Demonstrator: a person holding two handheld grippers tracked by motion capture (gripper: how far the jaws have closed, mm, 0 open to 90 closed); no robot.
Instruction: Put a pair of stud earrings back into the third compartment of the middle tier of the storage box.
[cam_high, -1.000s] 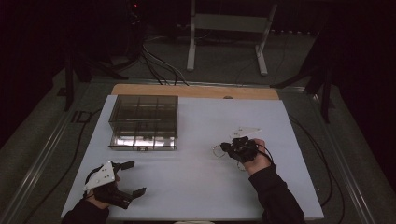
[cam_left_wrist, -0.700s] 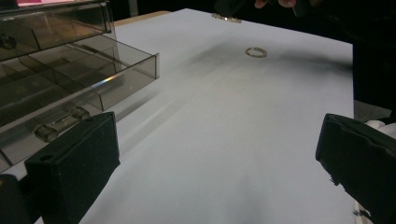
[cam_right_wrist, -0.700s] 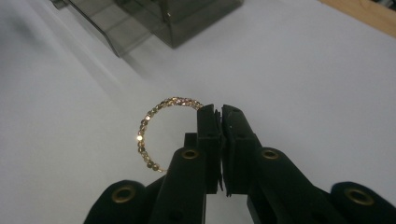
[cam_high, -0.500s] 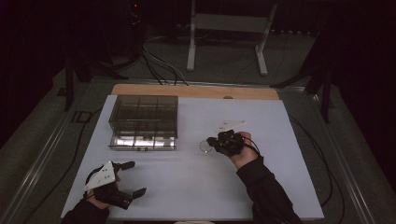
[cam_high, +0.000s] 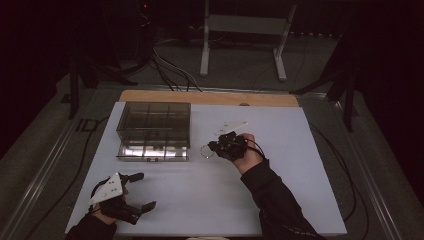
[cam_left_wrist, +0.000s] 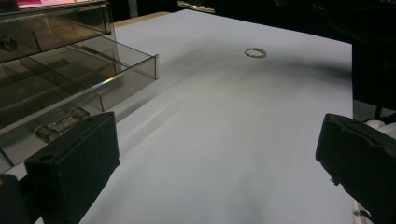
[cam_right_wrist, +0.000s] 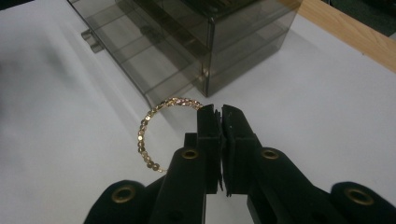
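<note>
A gold beaded bracelet (cam_right_wrist: 141, 135) hangs from my right gripper (cam_right_wrist: 221, 109), whose jaws are shut on its right end. In the high view the right gripper (cam_high: 215, 146) holds the bracelet (cam_high: 205, 150) just above the white table, a little right of the smoky clear drawer box (cam_high: 154, 130). The box's bottom drawer (cam_right_wrist: 140, 51) is pulled out towards the table's front. My left gripper (cam_high: 145, 190) stands open near the front left corner with nothing between its jaws. From the left gripper (cam_left_wrist: 215, 154) the bracelet (cam_left_wrist: 255, 52) shows far off.
The drawer box (cam_left_wrist: 56, 70) has several compartments and stands at the back left of the white tabletop (cam_high: 280, 200). A wooden strip (cam_high: 210, 97) runs along the far edge. Cables trail off both sides of the table.
My right hand has carried the bracelet leftwards, closer to the drawer box, and slightly up. The left gripper has stayed where it was.
</note>
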